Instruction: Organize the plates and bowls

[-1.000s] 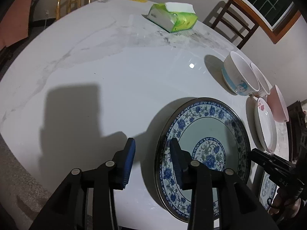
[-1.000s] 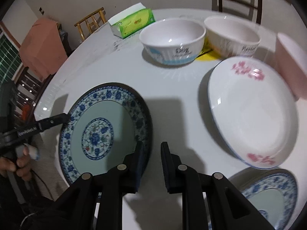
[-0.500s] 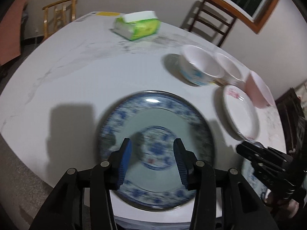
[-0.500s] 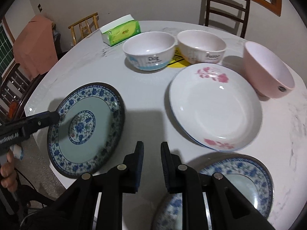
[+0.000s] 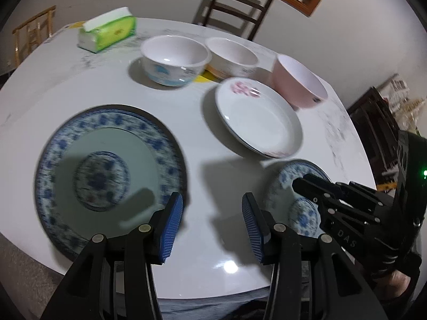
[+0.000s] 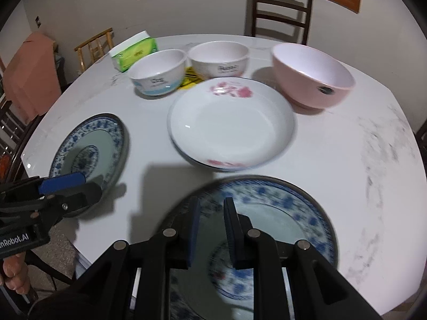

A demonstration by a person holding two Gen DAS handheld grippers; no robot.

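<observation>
Two blue-patterned plates lie near the table's front edge: one at the left [image 5: 106, 170] [image 6: 88, 149], one at the right [image 5: 299, 200] [image 6: 267, 229]. A white plate with pink flowers [image 5: 259, 122] [image 6: 232, 125] lies behind them. Two white bowls [image 5: 174, 60] [image 5: 230, 58] and a pink bowl [image 5: 299, 84] [image 6: 312, 74] stand further back. My left gripper [image 5: 212, 216] is open and empty, above bare table between the blue plates. My right gripper [image 6: 210, 229] is open with a narrow gap, empty, above the right blue plate.
A green tissue pack [image 5: 106, 33] lies at the far left of the round white table [image 5: 66, 85]. Wooden chairs [image 5: 229, 8] stand behind the table. A yellow sheet [image 6: 190, 80] lies under the bowls.
My left gripper has swung right from over the left blue plate to the gap between the plates and opened wider. My right gripper has pulled back over the right blue plate.
</observation>
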